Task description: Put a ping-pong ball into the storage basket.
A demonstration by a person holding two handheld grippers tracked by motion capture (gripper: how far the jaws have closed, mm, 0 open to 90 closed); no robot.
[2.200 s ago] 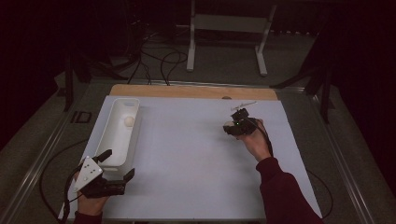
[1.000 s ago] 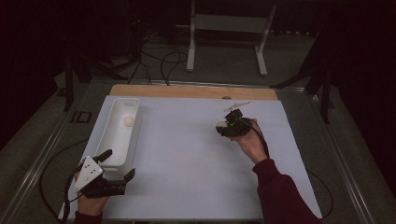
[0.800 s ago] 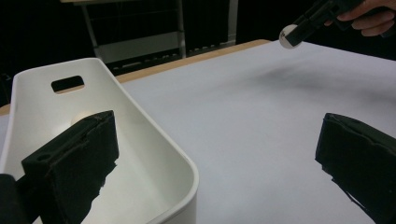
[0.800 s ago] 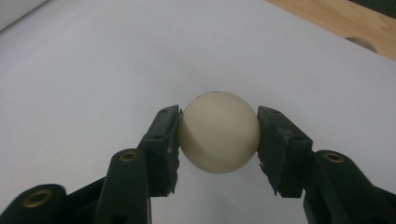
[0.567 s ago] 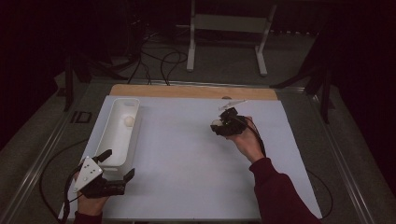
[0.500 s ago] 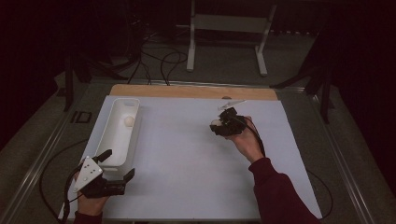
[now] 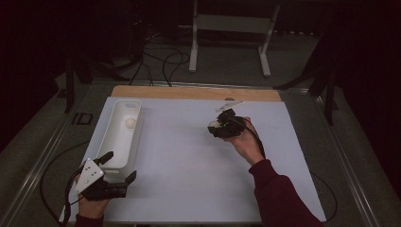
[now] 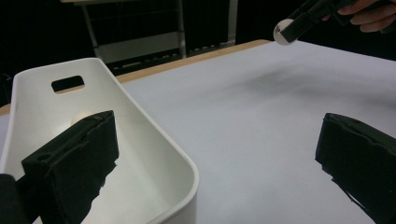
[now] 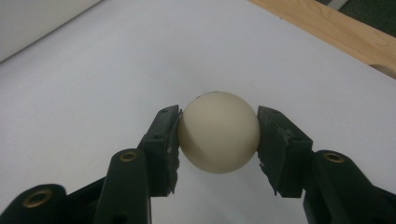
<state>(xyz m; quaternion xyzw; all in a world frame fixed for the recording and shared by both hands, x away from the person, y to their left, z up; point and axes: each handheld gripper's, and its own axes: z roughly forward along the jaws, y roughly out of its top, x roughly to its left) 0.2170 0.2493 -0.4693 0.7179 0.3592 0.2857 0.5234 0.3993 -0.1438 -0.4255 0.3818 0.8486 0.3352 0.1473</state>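
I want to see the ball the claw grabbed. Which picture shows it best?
The right gripper view: the round cream-white ball sits close, pinched between both jaws. The high view shows a tiny pale dot; the left gripper view a distant speck.

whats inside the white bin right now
One white ball lies near the far end of the white bin. The left gripper covers the near end, so its floor there is hidden.
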